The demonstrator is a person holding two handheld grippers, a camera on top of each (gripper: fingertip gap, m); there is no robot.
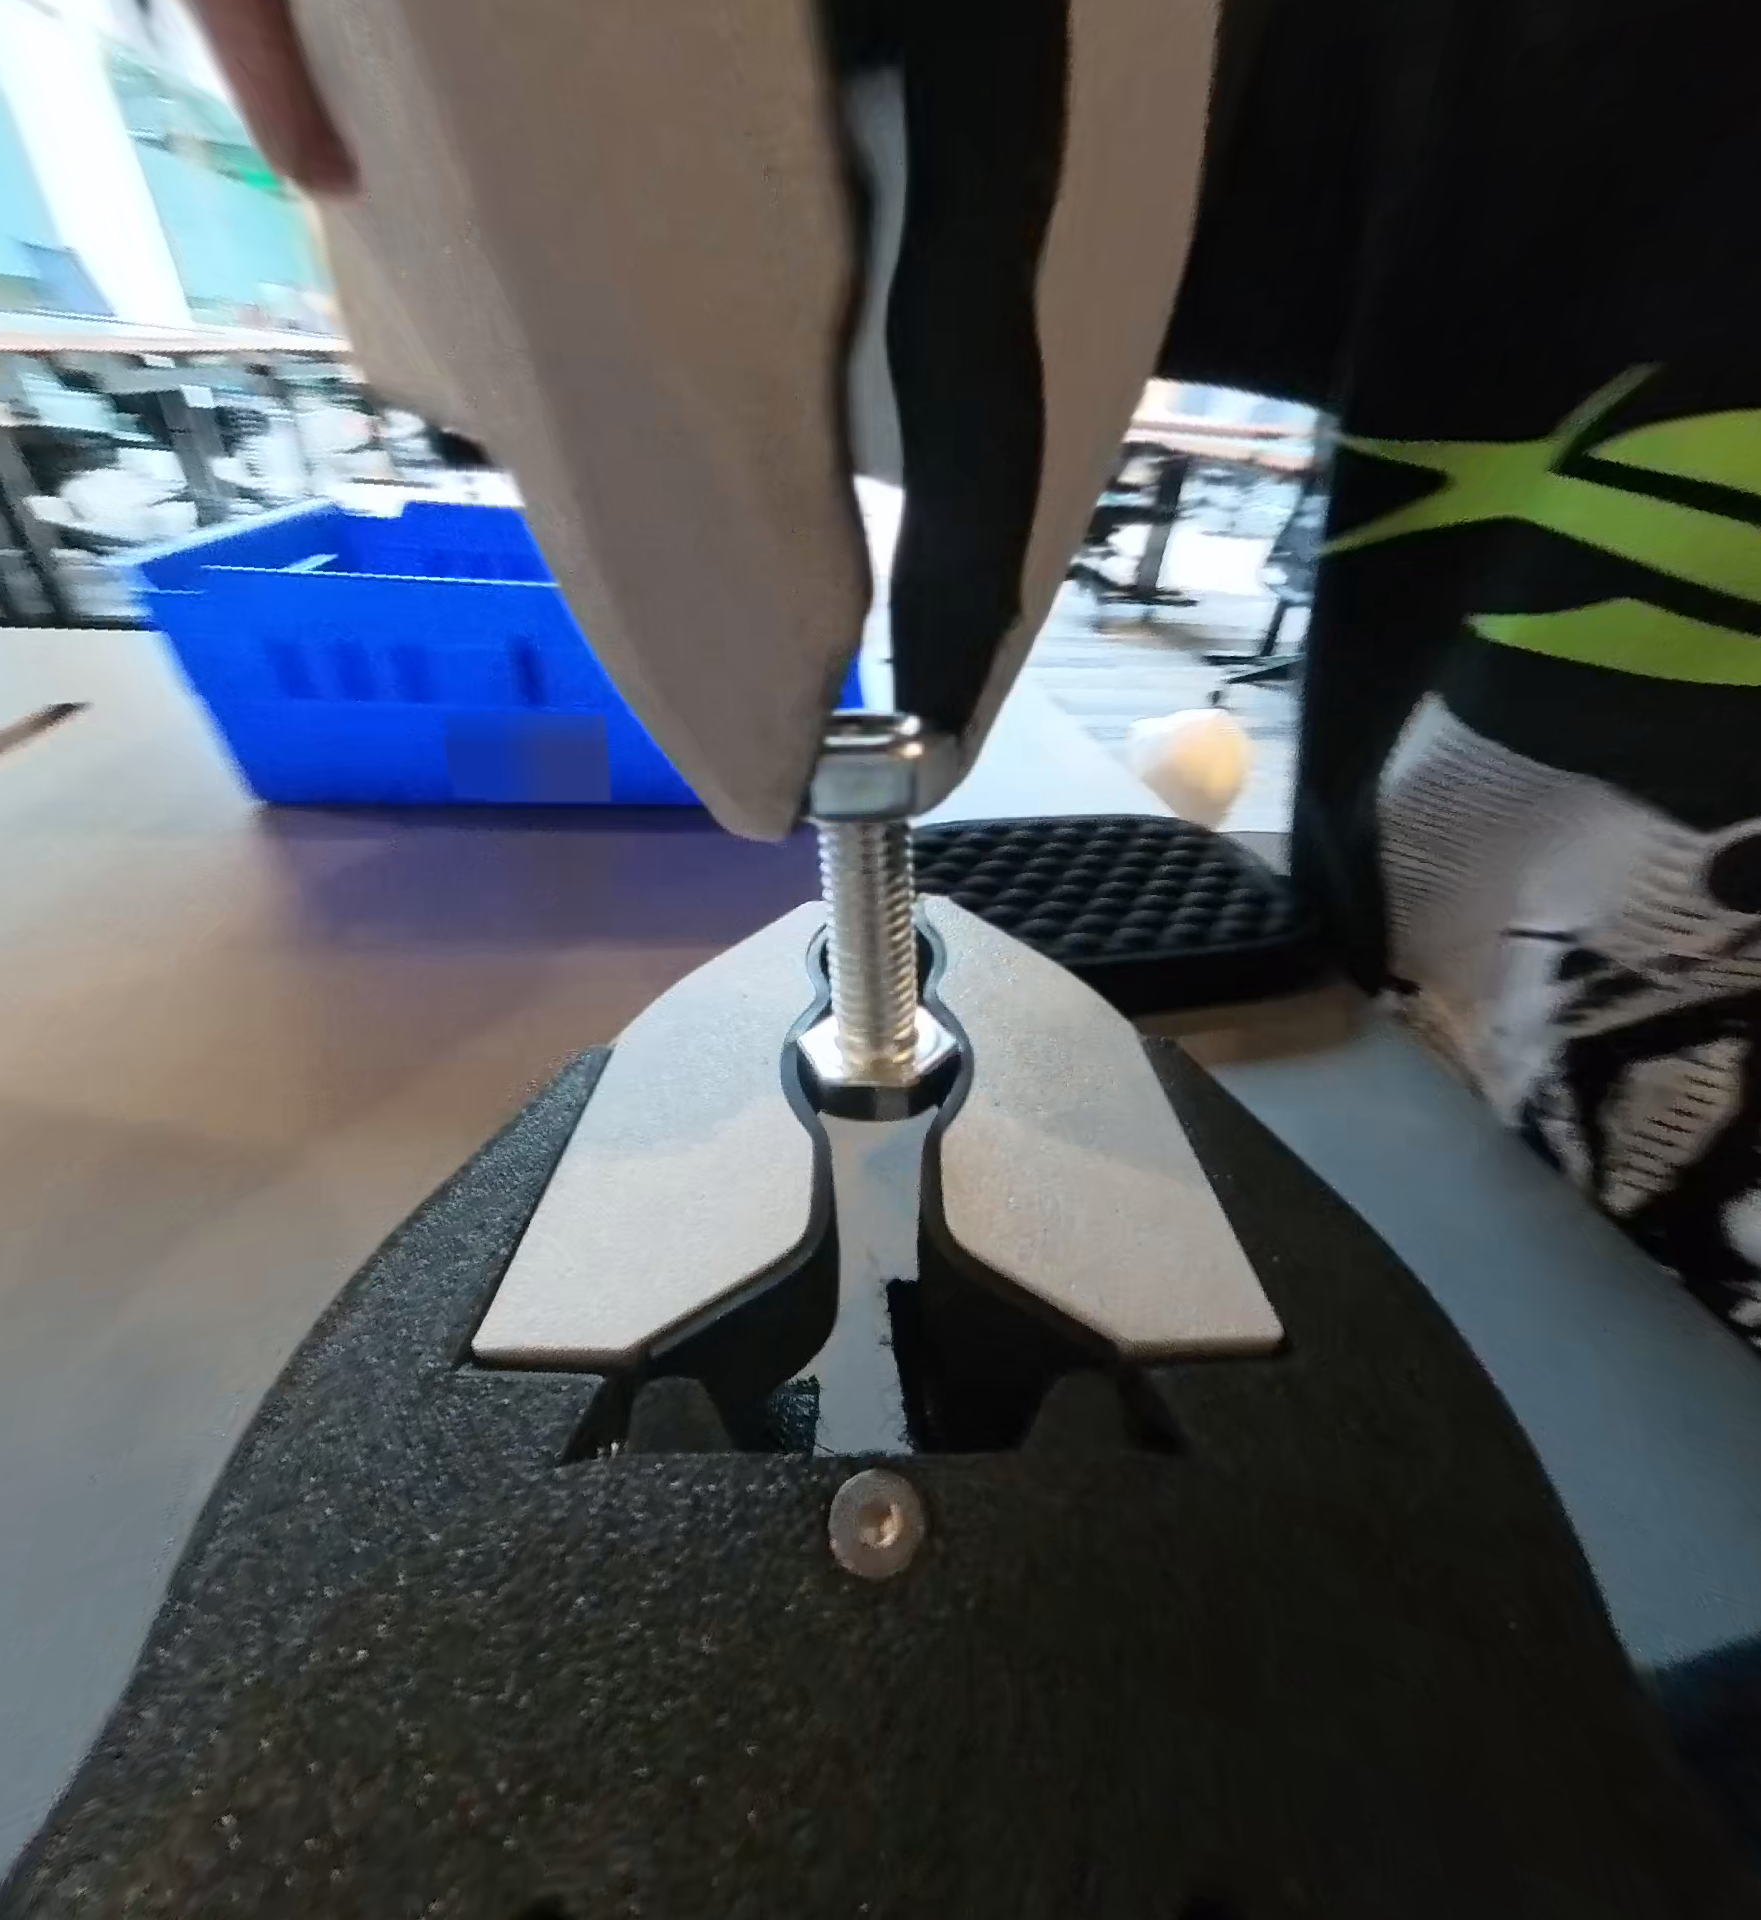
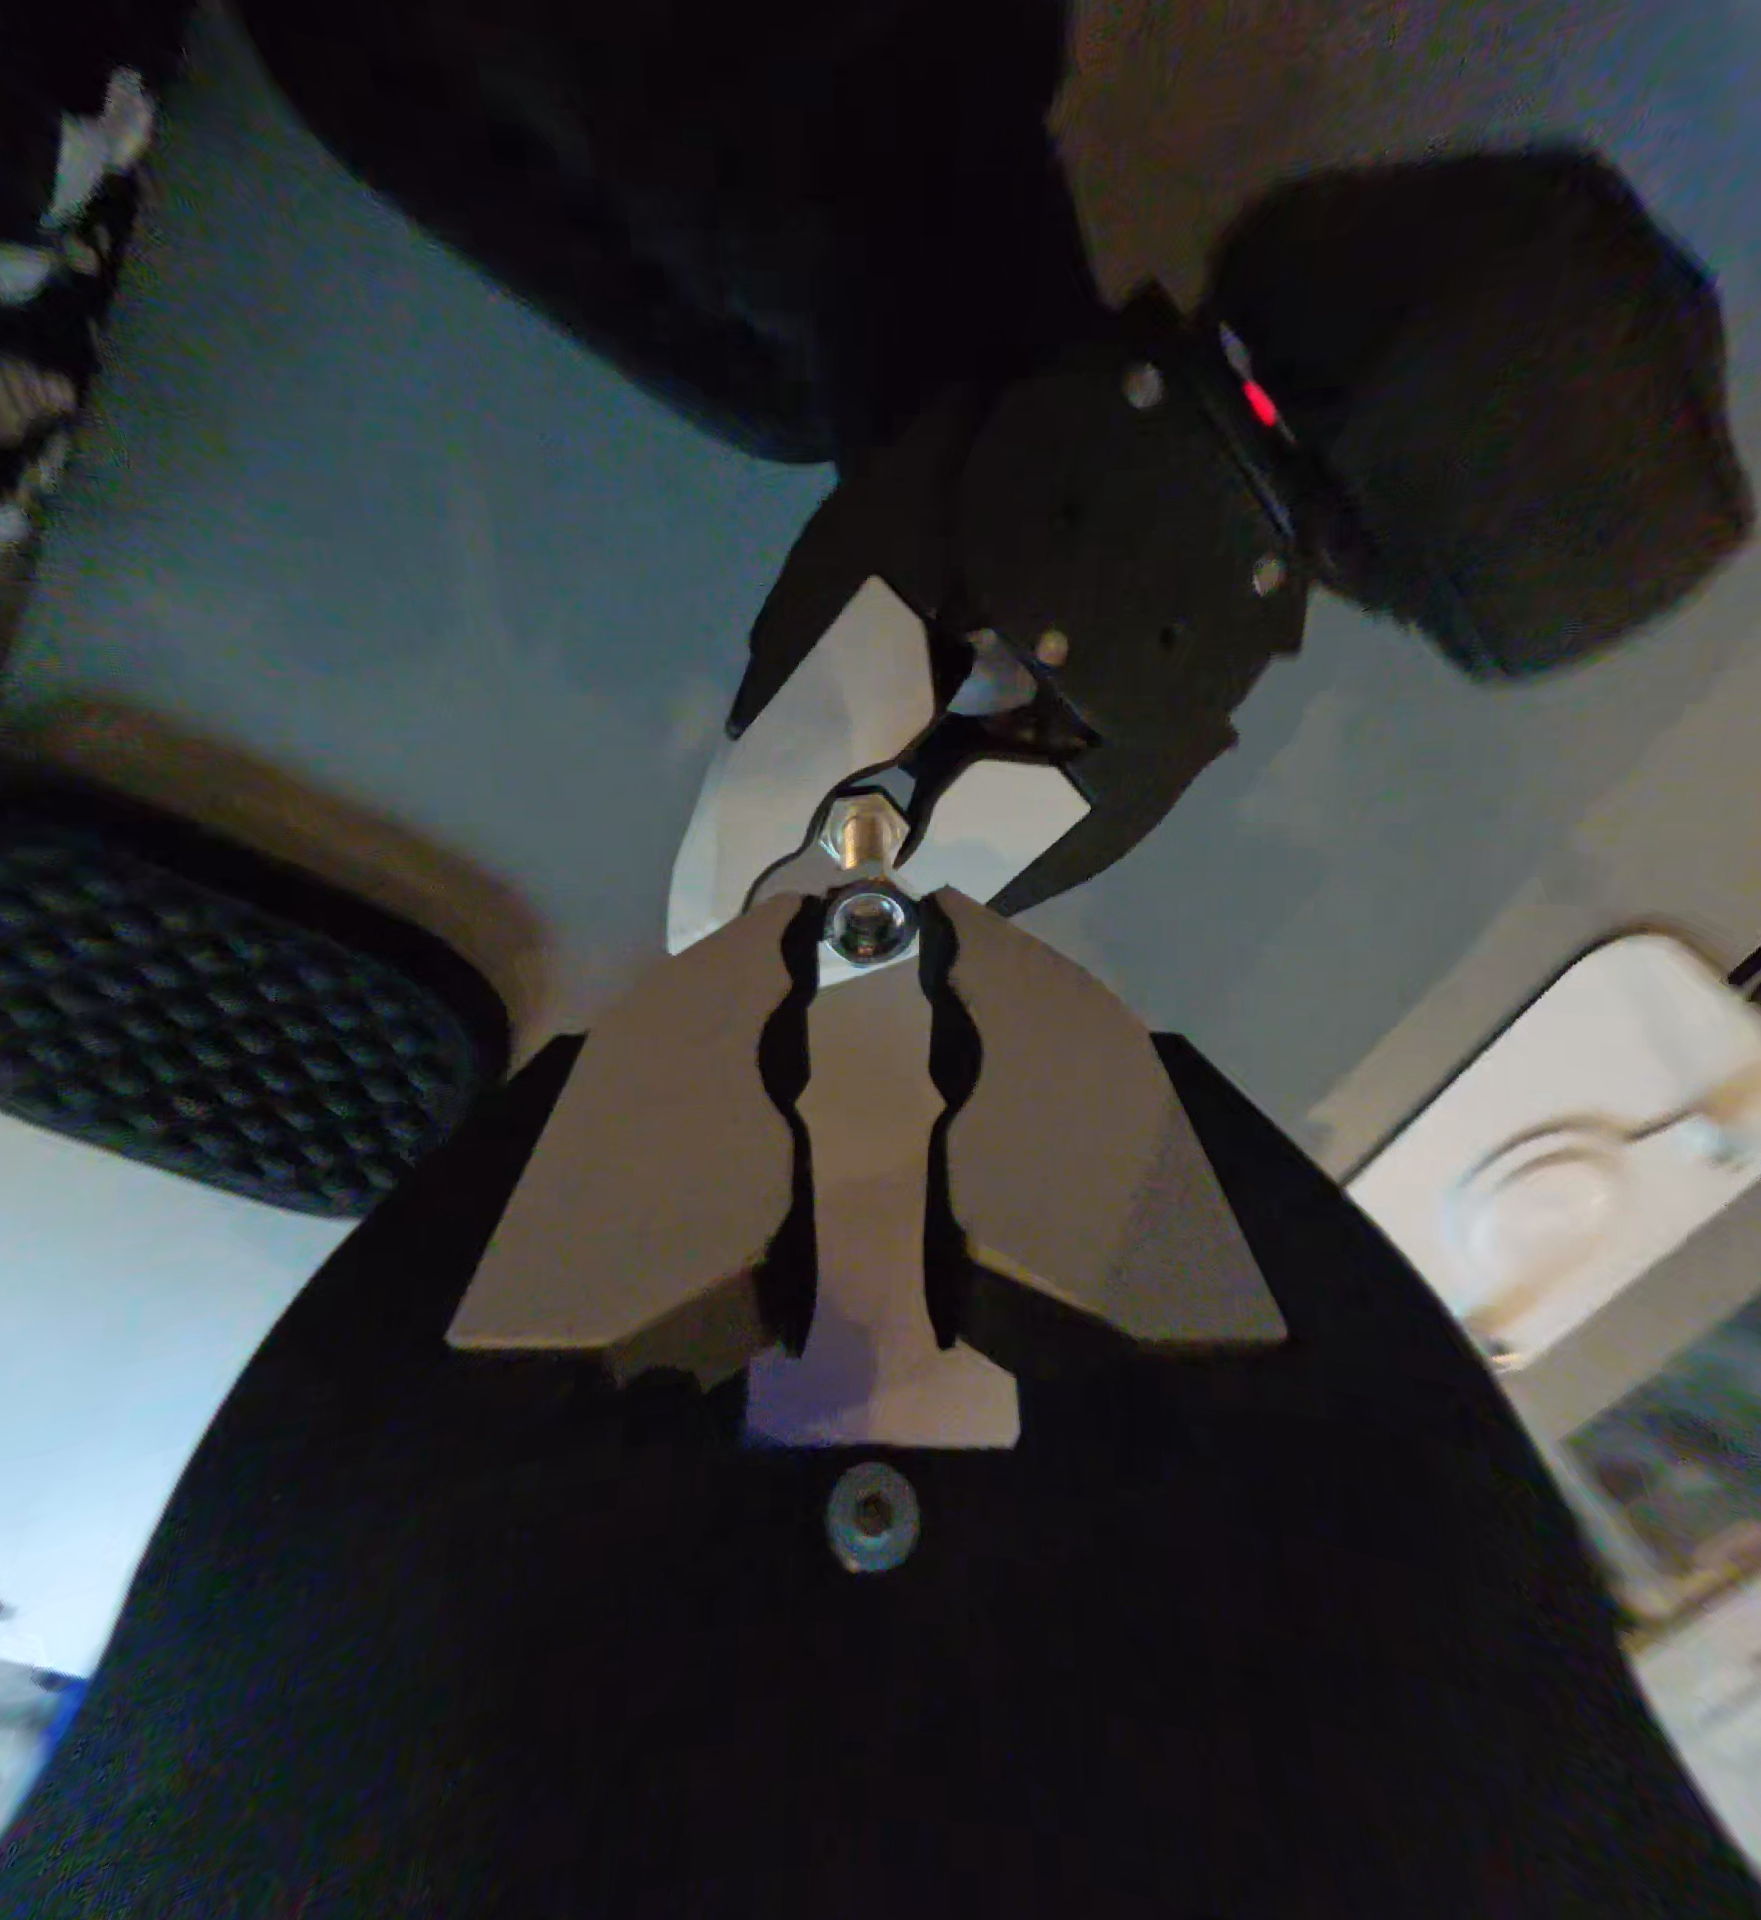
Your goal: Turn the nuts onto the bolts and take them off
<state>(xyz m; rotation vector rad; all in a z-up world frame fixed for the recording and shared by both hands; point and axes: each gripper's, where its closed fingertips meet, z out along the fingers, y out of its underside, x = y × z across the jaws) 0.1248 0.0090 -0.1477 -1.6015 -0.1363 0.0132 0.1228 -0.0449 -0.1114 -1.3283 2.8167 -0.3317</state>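
A: Where is the bolt (image 1: pixel 868 971)?

B: Upright, above the table (image 1: pixel 180 987), its hex head caught between the fingers of the left gripper (image 1: pixel 874 1023), which is closed narrow on it. The nut (image 1: pixel 871 774) sits at the top of the thread, pinched by the tips of the right gripper (image 1: pixel 881 769), coming down from 12 o'clock.

A: And from the right wrist?

B: You look straight down the bolt's end; the nut (image 2: pixel 868 925) sits between the tips of the right gripper (image 2: pixel 868 930) (narrow, clamped on it), with the left gripper (image 2: pixel 860 831) beyond at 12 o'clock.

A: Room around them?

B: Bare thread shows between nut and head. The table edge (image 1: pixel 1478 1195) runs at 3 o'clock, close to a person's patterned sleeve (image 1: pixel 1603 935).

A: Containers?

B: A blue bin (image 1: pixel 388 675) at 10 o'clock, well apart; I cannot tell its contents. A black textured pad (image 1: pixel 1115 894) lies at 2 o'clock behind the bolt.
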